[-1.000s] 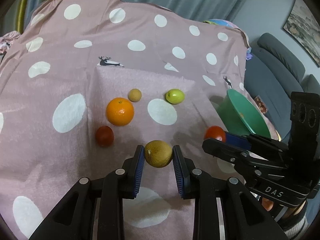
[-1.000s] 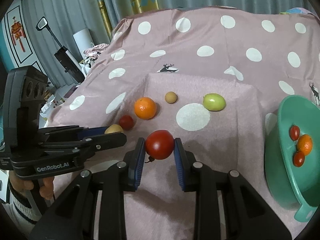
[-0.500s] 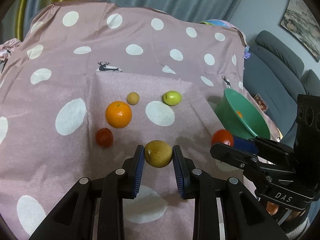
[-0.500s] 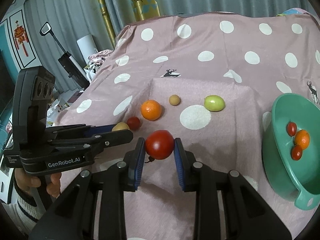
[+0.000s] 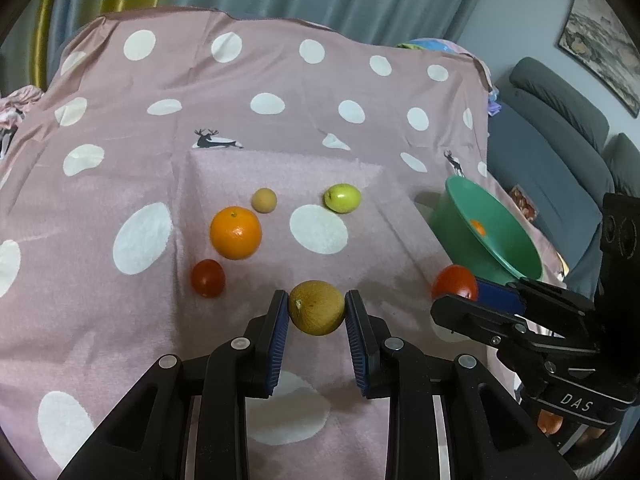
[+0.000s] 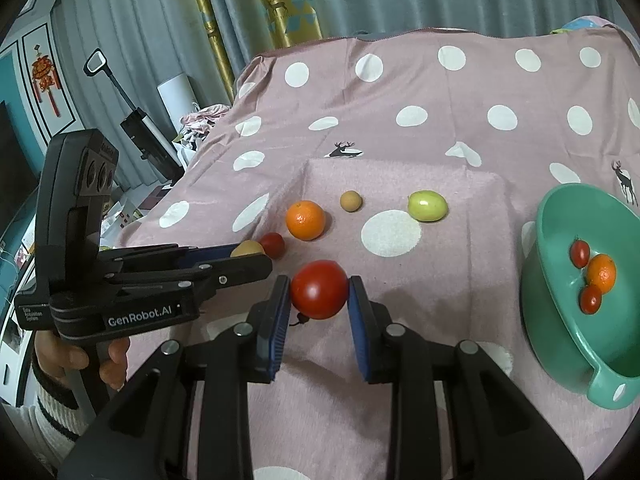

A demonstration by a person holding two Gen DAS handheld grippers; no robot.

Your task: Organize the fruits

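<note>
Two hand-held tongs grip fruit above a pink polka-dot surface [image 5: 120, 168]. The left tongs [image 5: 317, 313], pointing level over the cloth, clamp a brownish-yellow round fruit [image 5: 316, 307] between blue pads; the right tongs [image 6: 319, 297] clamp a large red tomato [image 6: 319, 294], angled in just left of the green bowl [image 6: 560, 320]. Left of that bowl, on the cloth, lie an orange [image 5: 235, 233], a small red tomato [image 5: 207, 278], a small tan fruit [image 5: 264, 200] and a green fruit [image 5: 342, 197]. Inside the bowl sit two small tomatoes [image 6: 580, 253] and a small orange [image 6: 601, 273].
</note>
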